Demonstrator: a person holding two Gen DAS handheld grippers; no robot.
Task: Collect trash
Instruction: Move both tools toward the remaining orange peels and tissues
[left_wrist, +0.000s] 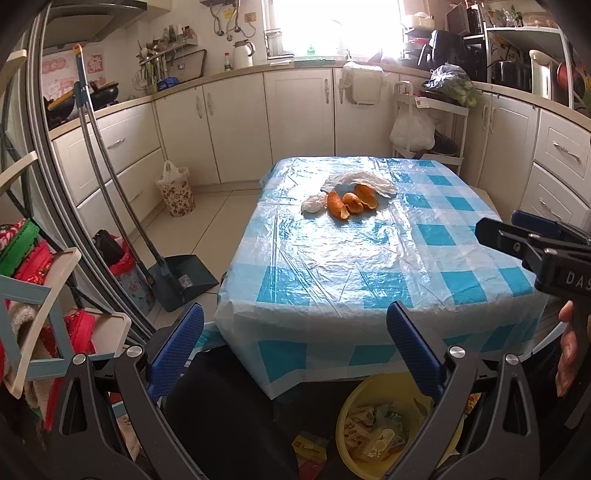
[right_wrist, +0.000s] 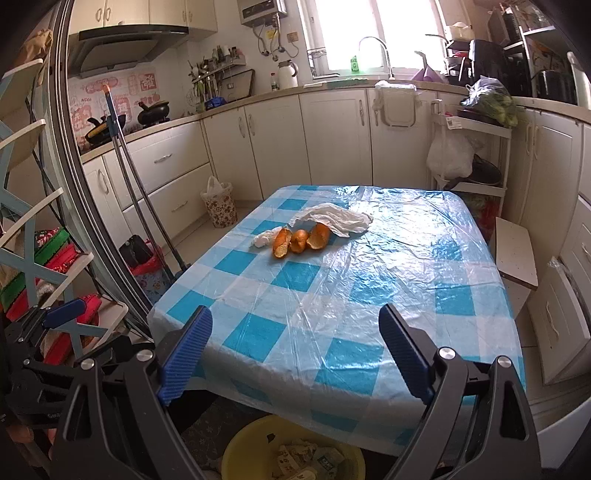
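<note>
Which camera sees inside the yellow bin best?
The left wrist view: the yellow bin shows more of its inside there, with paper scraps between the open fingers. In the right wrist view the bin is cut off by the bottom edge.

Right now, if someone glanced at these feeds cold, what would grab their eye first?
The bright orange peels in a cluster near the middle of the blue-checked table, with a crumpled white plastic bag lying just behind them and a small white wad at their left. Next, the yellow basin of paper scraps on the floor at the table's near edge, below both open grippers.
</note>
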